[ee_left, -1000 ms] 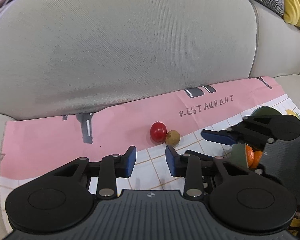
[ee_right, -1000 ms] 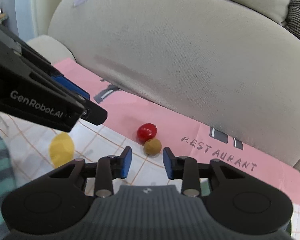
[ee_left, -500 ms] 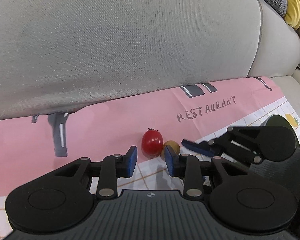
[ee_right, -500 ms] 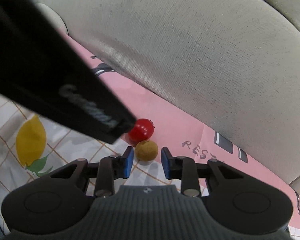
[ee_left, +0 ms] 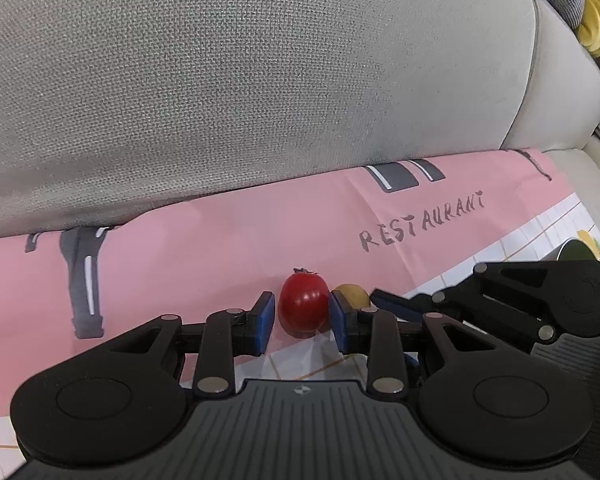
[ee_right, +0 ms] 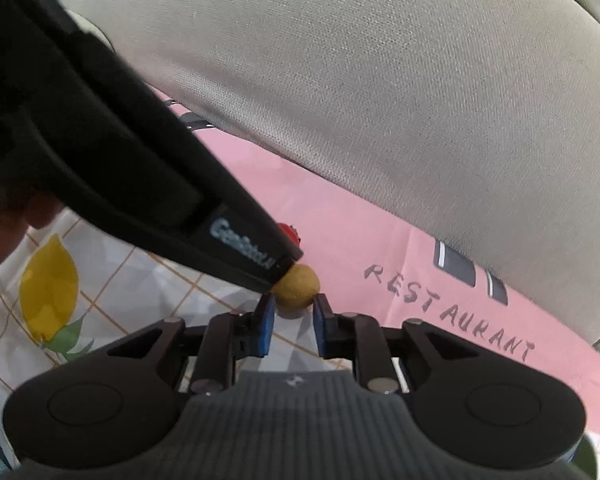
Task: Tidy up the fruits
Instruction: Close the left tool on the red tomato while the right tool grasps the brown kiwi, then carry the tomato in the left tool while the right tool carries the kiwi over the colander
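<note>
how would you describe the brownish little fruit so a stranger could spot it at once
Find the pink cloth against the grey sofa cushion, then the word RESTAURANT. Left of it two small fruits touch; it is the dull tan one, not the shiny red tomato.

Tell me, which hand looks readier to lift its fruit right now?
Right. The right gripper is shut on the brown fruit, pads pressing both sides. The left gripper straddles the red fruit, but a gap shows beside one pad.
</note>
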The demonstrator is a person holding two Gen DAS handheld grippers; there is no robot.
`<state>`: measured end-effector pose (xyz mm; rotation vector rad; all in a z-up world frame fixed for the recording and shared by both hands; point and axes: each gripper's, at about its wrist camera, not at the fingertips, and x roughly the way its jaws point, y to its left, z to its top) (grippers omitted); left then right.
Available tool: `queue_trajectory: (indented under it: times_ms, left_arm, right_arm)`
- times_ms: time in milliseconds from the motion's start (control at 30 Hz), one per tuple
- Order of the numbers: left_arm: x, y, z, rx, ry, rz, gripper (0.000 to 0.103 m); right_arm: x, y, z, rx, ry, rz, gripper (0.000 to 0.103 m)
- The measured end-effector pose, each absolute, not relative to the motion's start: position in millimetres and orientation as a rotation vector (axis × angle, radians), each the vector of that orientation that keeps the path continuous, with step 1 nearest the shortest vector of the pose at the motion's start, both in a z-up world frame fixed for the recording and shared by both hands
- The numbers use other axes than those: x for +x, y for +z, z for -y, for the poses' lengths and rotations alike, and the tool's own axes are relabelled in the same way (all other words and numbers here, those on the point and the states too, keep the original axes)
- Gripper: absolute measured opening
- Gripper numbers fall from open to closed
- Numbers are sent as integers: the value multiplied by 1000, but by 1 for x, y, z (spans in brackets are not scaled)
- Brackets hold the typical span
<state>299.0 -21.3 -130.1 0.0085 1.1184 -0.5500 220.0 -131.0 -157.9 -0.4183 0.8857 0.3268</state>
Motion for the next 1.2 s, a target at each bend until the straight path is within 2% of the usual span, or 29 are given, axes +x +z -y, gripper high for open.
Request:
queue_trajectory:
  times_ms: [200, 367, 467, 633, 1200]
  left_arm:
    - [305, -135, 17, -46, -562, -1138, 36]
    - [306, -140, 11, -135, -562, -1178, 31]
    - [306, -140, 5, -182, -539, -1188, 30]
    - [302, -136, -2, -183, -501, -1178, 30]
    - [230, -48, -14, -157, -488, -1018, 30]
  right_arm:
    - [229, -158, 130, -447, 341, -881, 21]
    - [235, -162, 130, -453, 346, -895, 26]
    - [235, -162, 130, -449, 351, -893, 22]
    - [230, -159, 131, -452, 346, -873, 22]
    - [161, -82, 156, -269, 355, -750, 22]
